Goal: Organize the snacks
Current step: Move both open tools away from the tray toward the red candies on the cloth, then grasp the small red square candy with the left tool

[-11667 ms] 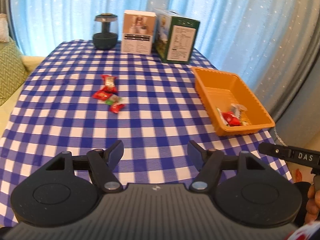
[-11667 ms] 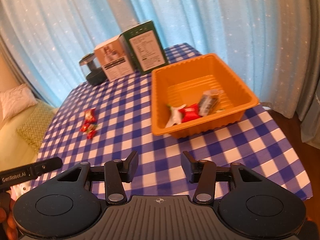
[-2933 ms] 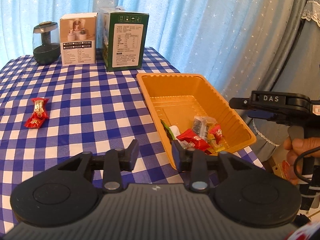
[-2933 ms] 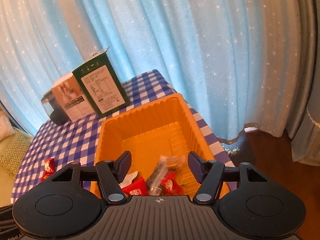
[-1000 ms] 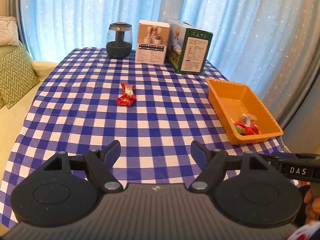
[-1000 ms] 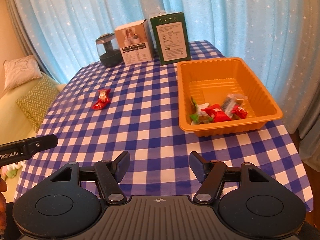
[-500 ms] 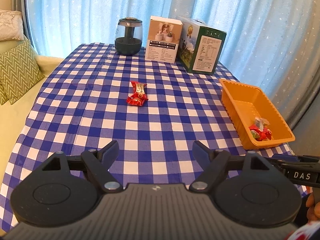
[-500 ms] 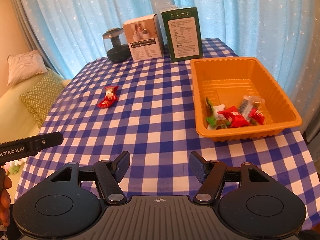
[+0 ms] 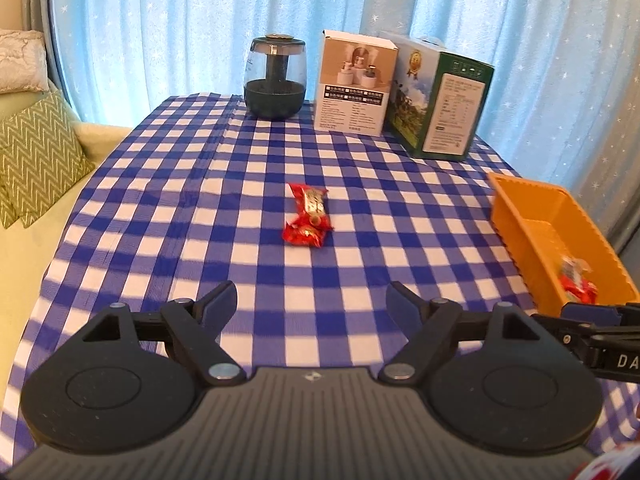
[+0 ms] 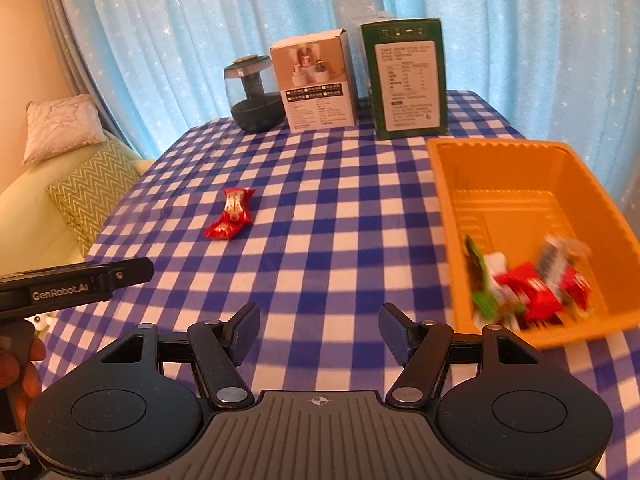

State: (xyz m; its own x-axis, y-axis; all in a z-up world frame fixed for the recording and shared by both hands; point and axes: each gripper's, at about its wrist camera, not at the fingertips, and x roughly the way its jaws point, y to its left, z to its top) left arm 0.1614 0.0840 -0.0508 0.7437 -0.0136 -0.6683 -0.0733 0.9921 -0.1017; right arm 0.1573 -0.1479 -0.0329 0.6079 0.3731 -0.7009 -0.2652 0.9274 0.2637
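Observation:
Two red wrapped snacks (image 9: 308, 216) lie touching each other in the middle of the blue checked tablecloth; they also show in the right wrist view (image 10: 231, 218). An orange tray (image 10: 448, 208) at the right holds several wrapped snacks (image 10: 528, 288); it shows in the left wrist view (image 9: 516, 216) too. My left gripper (image 9: 311, 300) is open and empty, above the cloth short of the red snacks. My right gripper (image 10: 320, 330) is open and empty, left of the tray's near corner.
A dark glass jar (image 9: 274, 78), a white carton (image 9: 354, 84) and a green carton (image 9: 440, 96) stand along the table's far edge before blue curtains. A sofa with a zigzag cushion (image 9: 36, 152) is at the left.
Both grippers have moved forward and lower toward the table; the red snacks and tray look larger and nearer. Both stay open and empty.

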